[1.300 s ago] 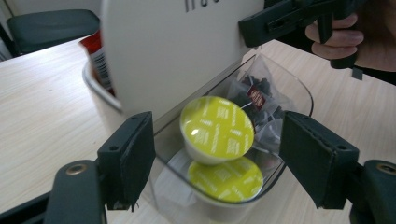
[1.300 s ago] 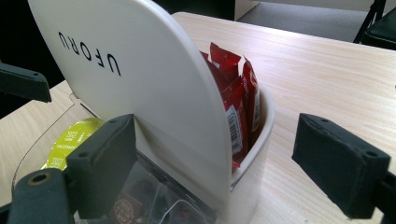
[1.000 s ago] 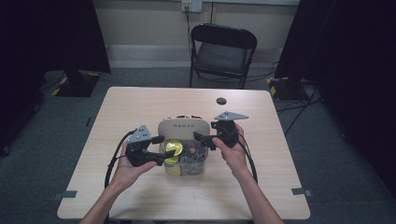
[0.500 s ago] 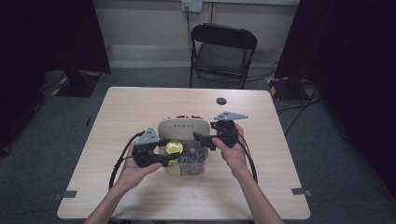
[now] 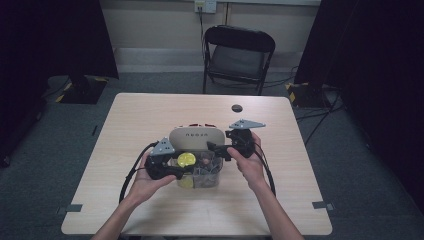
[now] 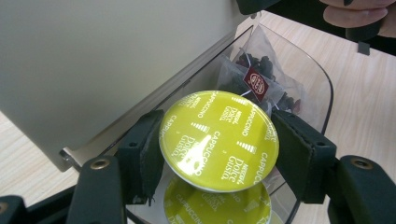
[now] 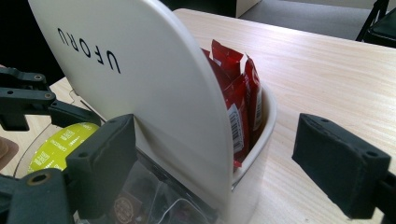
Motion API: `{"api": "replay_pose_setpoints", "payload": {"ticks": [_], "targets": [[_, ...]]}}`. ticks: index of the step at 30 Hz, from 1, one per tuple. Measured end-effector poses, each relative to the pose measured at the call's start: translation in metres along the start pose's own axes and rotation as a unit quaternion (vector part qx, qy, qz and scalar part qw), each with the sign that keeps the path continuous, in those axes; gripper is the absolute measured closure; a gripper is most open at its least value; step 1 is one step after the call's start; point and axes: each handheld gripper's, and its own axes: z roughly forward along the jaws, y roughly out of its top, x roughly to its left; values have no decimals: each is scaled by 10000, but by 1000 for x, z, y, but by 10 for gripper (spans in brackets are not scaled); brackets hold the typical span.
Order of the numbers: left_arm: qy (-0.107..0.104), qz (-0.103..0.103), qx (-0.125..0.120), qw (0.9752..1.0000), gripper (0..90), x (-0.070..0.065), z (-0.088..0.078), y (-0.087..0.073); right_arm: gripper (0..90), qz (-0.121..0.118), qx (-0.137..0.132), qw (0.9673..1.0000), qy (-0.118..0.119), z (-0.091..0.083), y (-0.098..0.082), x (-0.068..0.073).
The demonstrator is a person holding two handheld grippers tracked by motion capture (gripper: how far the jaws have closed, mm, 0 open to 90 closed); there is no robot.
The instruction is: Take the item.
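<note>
A white organizer (image 5: 196, 135) marked UFORU (image 7: 116, 70) stands mid-table with a clear tray (image 5: 206, 181) at its front. My left gripper (image 5: 179, 167) reaches over the tray from the left. Its jaws have just been closing and now press both sides of a yellow-green Dolce Gusto capsule (image 6: 219, 140) (image 5: 186, 159), held above the tray (image 6: 322, 84). A second capsule (image 6: 219, 207) lies beneath it, beside a pyramid tea bag (image 6: 254, 79). My right gripper (image 5: 216, 148) (image 7: 219, 163) stands open, its jaws straddling the organizer's right end. Red sachets (image 7: 238, 93) fill the back compartment.
A small black round object (image 5: 236, 108) lies on the wooden table (image 5: 145, 115) behind the organizer. A black folding chair (image 5: 240, 50) stands past the table's far edge. Cables trail from both grippers toward the person.
The left gripper has edged right toward the tray and its jaws have closed on the yellow-green capsule. The right gripper has stayed where it was.
</note>
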Motion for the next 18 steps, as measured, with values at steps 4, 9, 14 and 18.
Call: {"api": "replay_pose_setpoints", "payload": {"ticks": [4,9,14,18], "targets": [[-94,-128,-49,9999,370,0,2,0,129,-25,10,10000,9,0,0,0],[-49,15,40,10000,366,-3,4,0,128,-26,12,10000,11,0,0,0],[-100,-2,71,9999,374,-5,7,0,132,-21,0,10000,-13,0,0,1],[-78,-6,105,9999,377,-4,7,1,128,-14,15,10000,26,1,0,0]]}}
